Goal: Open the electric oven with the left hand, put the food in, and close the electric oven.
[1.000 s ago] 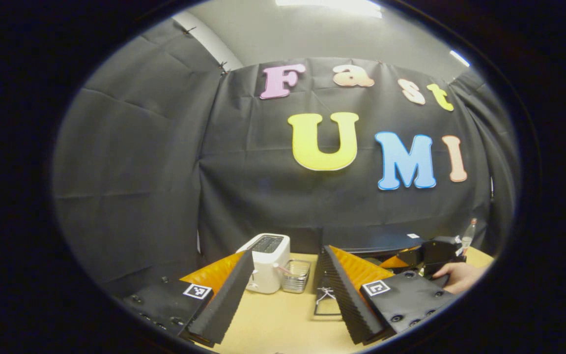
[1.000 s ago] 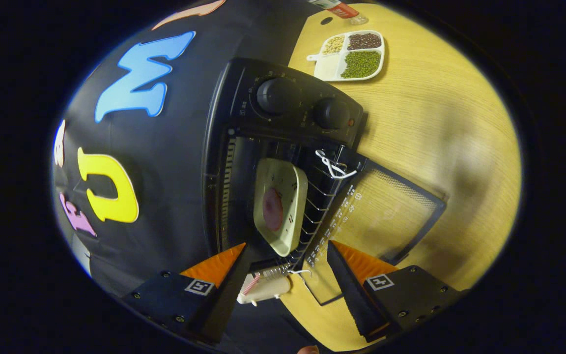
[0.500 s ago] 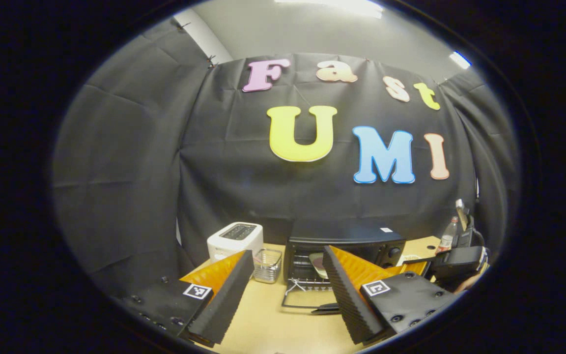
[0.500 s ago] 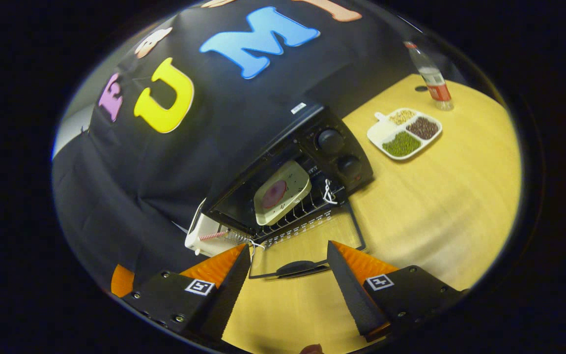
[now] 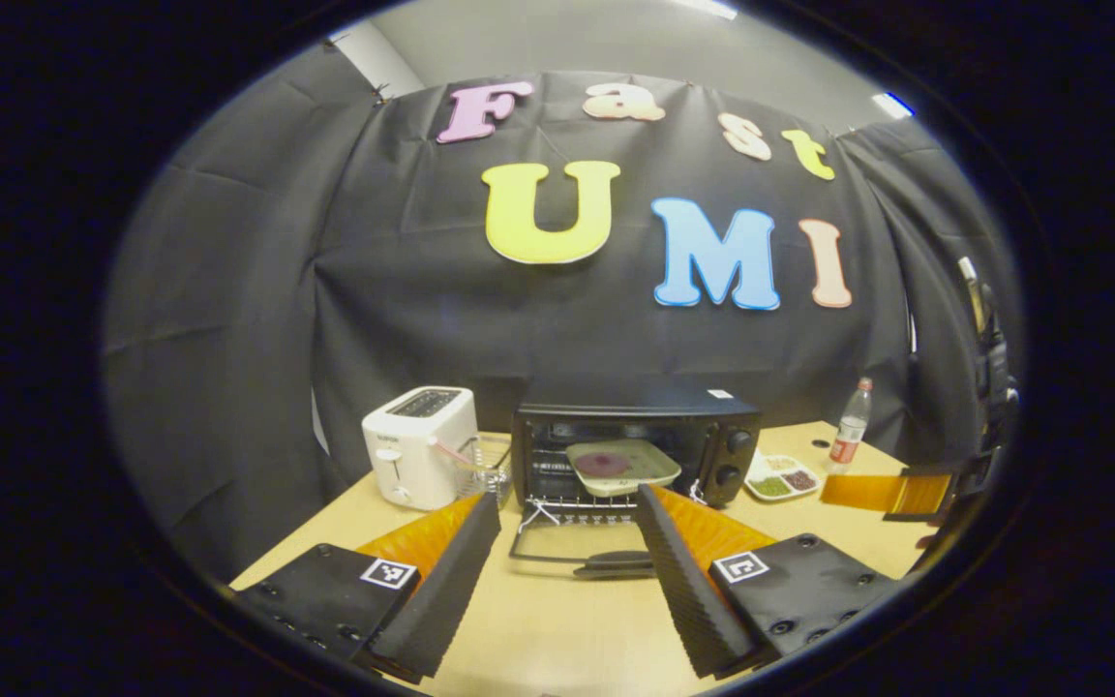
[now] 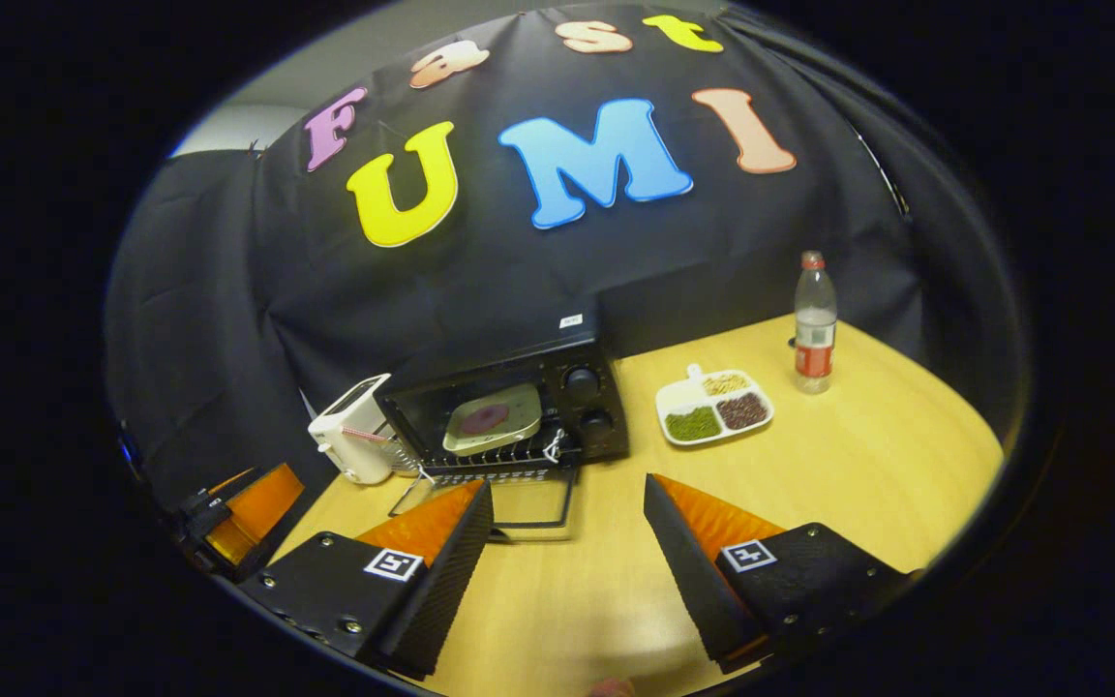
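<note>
— While door (image 5: 582, 557) hangs down flat, where's oven? Food?
— Oven (image 5: 635, 440) at 12 o'clock in left gripper view, back of table (image 5: 557, 629), by cloth wall. Plate (image 5: 620, 465) w/ reddish food (image 5: 602, 463) on wire rack inside. Door handle between the fingers in that view, not touched.
— Left gripper?
— Left gripper (image 5: 567, 571) released, jaws spread wide, nothing held, above table, short of door. Seen too at 8 o'clock in right gripper view.
— Right?
— Right gripper (image 6: 567, 571) also spread, empty, over bare table, well back from oven. In left gripper view at 3 o'clock, near edge.
— Other stuff?
— White toaster (image 5: 420, 445) just left of oven, small wire basket (image 5: 486, 463) between them. Divided tray (image 6: 712, 407) w/ beans at 1 o'clock in right gripper view, just beside oven's knob side. Bottle (image 6: 814, 324) upright past tray, near wall.
</note>
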